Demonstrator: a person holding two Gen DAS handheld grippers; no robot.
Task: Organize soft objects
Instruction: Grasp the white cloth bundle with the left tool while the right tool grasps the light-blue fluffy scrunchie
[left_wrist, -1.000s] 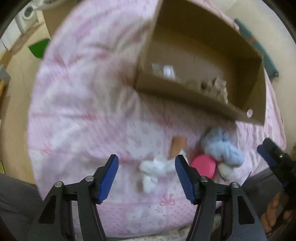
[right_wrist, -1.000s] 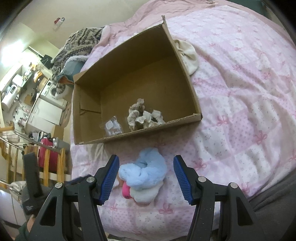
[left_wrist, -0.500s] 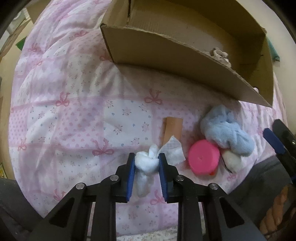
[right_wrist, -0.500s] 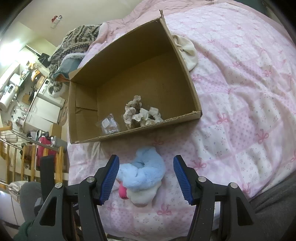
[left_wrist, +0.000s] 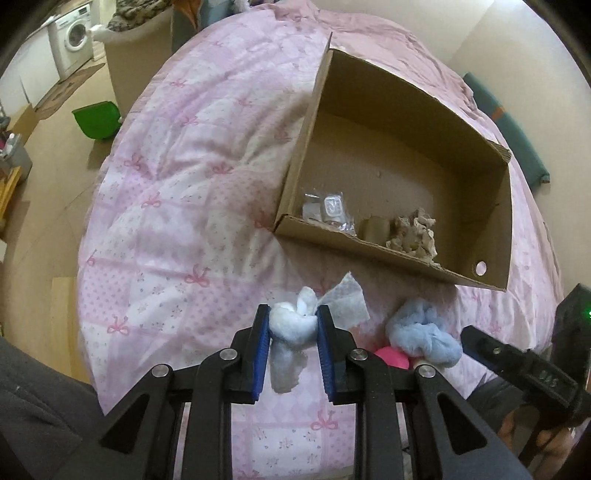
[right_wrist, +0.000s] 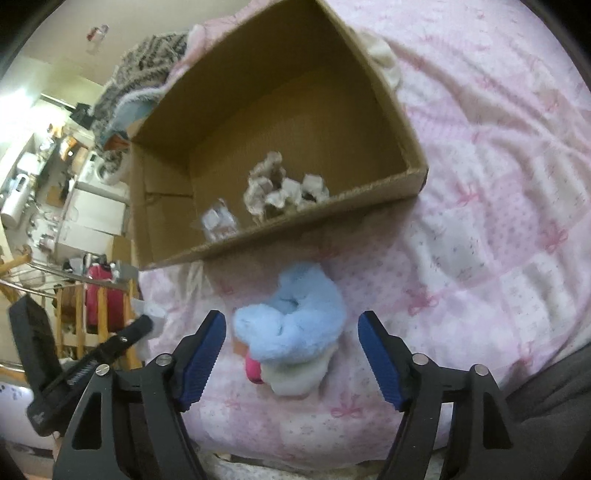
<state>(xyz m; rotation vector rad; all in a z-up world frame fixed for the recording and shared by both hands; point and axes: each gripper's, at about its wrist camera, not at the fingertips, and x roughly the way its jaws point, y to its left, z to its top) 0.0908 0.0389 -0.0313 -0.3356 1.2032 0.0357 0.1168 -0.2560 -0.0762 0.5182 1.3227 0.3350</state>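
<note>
My left gripper (left_wrist: 292, 325) is shut on a white cotton wad (left_wrist: 290, 328) with a white tissue (left_wrist: 347, 302) hanging from it, held above the pink quilt (left_wrist: 166, 229). An open cardboard box (left_wrist: 476, 280) lies ahead to the right, holding a beige crumpled cloth (left_wrist: 413, 236) and a clear plastic packet (left_wrist: 328, 206). A fluffy light blue object (right_wrist: 295, 317) lies on the quilt in front of the box, over a pink object (right_wrist: 253, 367) and a white soft piece (right_wrist: 295, 376). My right gripper (right_wrist: 291, 347) is open around the blue object, not touching it.
A green bin (left_wrist: 96, 120) and a washing machine (left_wrist: 72, 38) stand on the floor to the left. A knitted blanket (right_wrist: 144, 62) is piled behind the box. A teal cushion (left_wrist: 513, 133) lies at the far right. The person's dark-trousered legs (left_wrist: 33, 417) sit at the bed's near edge.
My left gripper closed on the white cotton wad and lifted it off the quilt toward the box. My right gripper moved closer to the blue fluffy object, still open.
</note>
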